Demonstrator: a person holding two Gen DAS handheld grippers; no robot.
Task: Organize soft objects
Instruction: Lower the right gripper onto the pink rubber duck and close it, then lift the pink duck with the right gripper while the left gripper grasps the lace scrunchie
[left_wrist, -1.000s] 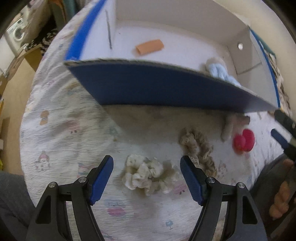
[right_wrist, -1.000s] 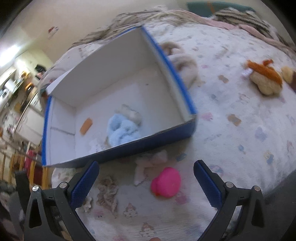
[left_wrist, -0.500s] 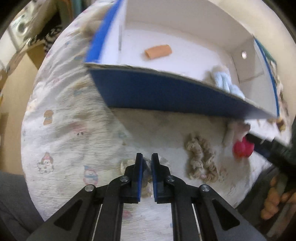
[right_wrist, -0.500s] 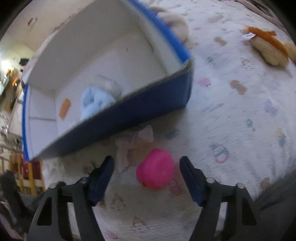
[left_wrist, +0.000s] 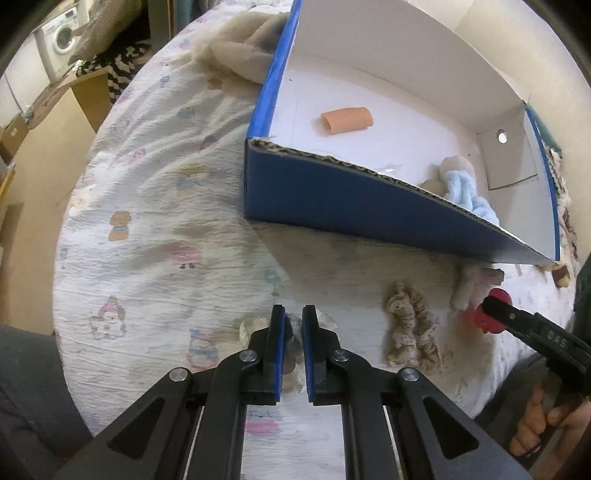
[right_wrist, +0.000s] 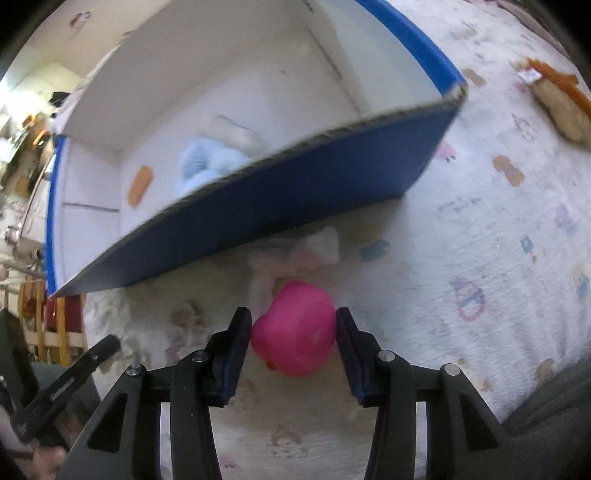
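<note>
Left gripper (left_wrist: 293, 321) closed tight on a cream scrunchie (left_wrist: 251, 326), fabric pinched between the blue pads, bits bulging at 9 and 1 o'clock of the tips. It sits on the printed bedsheet (left_wrist: 155, 229).

Right gripper (right_wrist: 293, 328): jaws have just been closing, both pads now touching the sides of a pink ball (right_wrist: 295, 328), which rests on the sheet between them. In the left view the ball shows red-pink at 3 o'clock, behind the right gripper's black finger; raised letters on that finger, unreadable.

Blue box (left_wrist: 332, 199) with white inside, at 12 to 2 o'clock from the left gripper, resting on the sheet. Inside: orange tube (left_wrist: 346, 119) near the 11 o'clock side, light blue scrunchie (left_wrist: 463, 188) touching a beige soft piece (left_wrist: 452, 164) against the near wall.

Brown scrunchie (left_wrist: 410, 328) on the sheet at 3 o'clock of the left gripper, between it and the ball. White soft toy (right_wrist: 295, 254) just beside the ball at 12 o'clock, under the box wall; touching or not, can't tell.

Orange-and-tan plush (right_wrist: 557, 99) at 2 o'clock in the right view, well apart from the box. Beige fleece (left_wrist: 236, 55) bunched at the box's far left corner. Washing machine (left_wrist: 61, 37) at 10 o'clock in the background. Cartoon prints on the sheet; faint writing, too blurred to read.
</note>
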